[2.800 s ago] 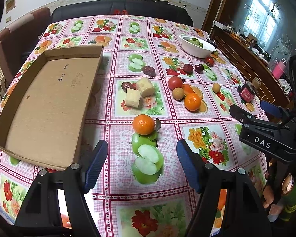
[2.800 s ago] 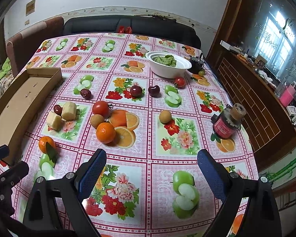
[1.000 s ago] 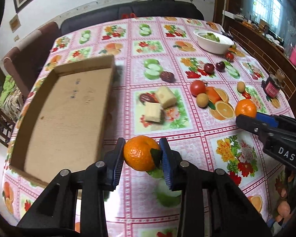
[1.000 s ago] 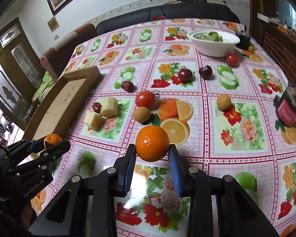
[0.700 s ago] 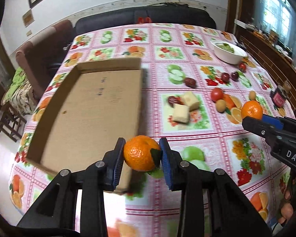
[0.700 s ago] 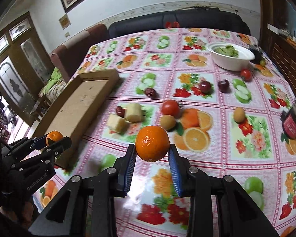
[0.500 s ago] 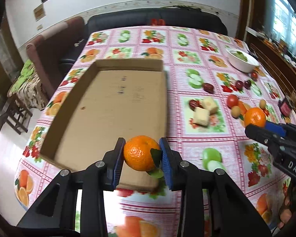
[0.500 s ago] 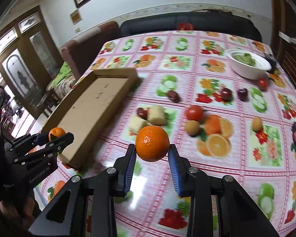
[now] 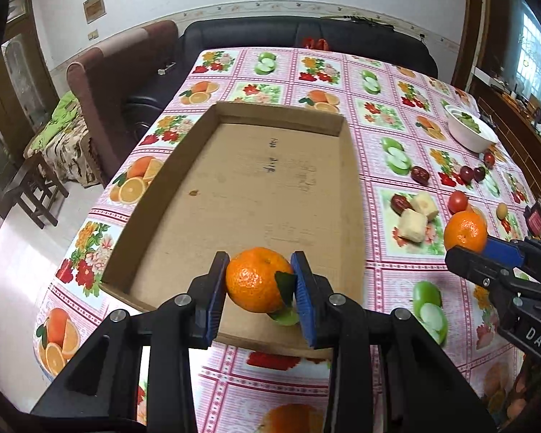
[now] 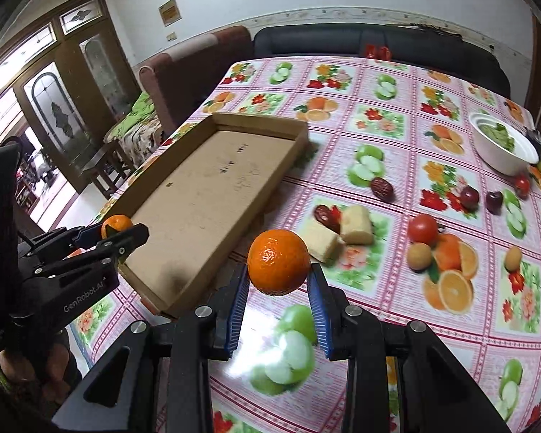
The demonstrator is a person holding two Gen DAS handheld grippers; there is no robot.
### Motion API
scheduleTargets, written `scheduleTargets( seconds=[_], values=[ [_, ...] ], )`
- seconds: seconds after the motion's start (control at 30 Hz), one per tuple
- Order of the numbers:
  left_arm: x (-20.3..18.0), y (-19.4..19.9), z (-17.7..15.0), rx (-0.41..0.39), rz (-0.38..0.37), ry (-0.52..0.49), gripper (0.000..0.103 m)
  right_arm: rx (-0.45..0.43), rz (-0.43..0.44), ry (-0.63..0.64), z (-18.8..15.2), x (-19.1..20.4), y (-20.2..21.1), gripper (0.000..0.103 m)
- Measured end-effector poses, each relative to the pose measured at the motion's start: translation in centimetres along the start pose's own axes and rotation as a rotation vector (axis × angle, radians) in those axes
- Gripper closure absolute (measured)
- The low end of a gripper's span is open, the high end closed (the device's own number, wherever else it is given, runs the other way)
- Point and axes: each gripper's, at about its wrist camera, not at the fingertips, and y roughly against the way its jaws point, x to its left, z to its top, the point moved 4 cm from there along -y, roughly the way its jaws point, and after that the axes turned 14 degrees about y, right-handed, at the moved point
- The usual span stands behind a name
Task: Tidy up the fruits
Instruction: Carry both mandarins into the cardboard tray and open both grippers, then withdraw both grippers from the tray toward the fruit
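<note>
— Left tongs (image 9: pixel 259 283)? Clamped on a leafy mandarin (image 9: pixel 258 278), poised above the near end of the cardboard tray (image 9: pixel 162 195), presumably for dropping in.

— Right tongs (image 10: pixel 278 281)? Gripping an orange (image 10: pixel 278 261) above the surface (image 10: pixel 396 281), right of the tray, likely waiting its turn.

Both oranges (image 9: pixel 258 279) newly lifted toward box (image 9: pixel 263 180)

Left tool (image 9: pixel 259 286) black with blue pads, silver screws, right tool (image 10: pixel 278 283) alike, white "DAS" lettering
</note>
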Motion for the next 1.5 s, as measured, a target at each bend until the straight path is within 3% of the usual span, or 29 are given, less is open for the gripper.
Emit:
scheduleTargets(
  seconds=[0.27, 0.53, 0.9, 1.1, 1.3, 1.33, 1.5],
  values=[
    [3.1, -1.9, 1.2, 0.011, 0.055, 0.047, 0.07, -0.007, 0.073, 0.062, 2.8, 3.3, -2.4, 0.07],
    [5.1, -5.2, 1.1, 0.081, 0.094, 0.078, 0.07, 0.041, 0.154, 0.138, 5.6, 7.0, -8.0, 0.07],
    [6.1, -7.5, 0.9, 0.13, 0.103, 0.094, 0.069, 0.146, 0.175, 0.207, 5.4, 8.8, -13.4, 0.07],
    [6.3, -7.6, 0.9, 0.131, 0.114, 0.107, 0.064, 0.144, 0.175, 0.219, 5.2, 8.8, -13.6, 0.067],
    [6.3, -6.4, 1.3, 0.116, 0.112, 0.108, 0.057, 0.131, 0.129, 0.229, 5.3, 8.5, -12.7, 0.05],
    [6.2, -6.1, 1.4, 0.108, 0.113, 0.106, 0.05, 0.125, 0.125, 0.23, 5.3, 8.5, -12.4, 0.048],
    [4.8, -3.8, 1.7, 0.052, 0.096, 0.082, 0.047, 0.075, 0.117, 0.215, 5.2, 7.4, -9.4, 0.047]
  ],
)
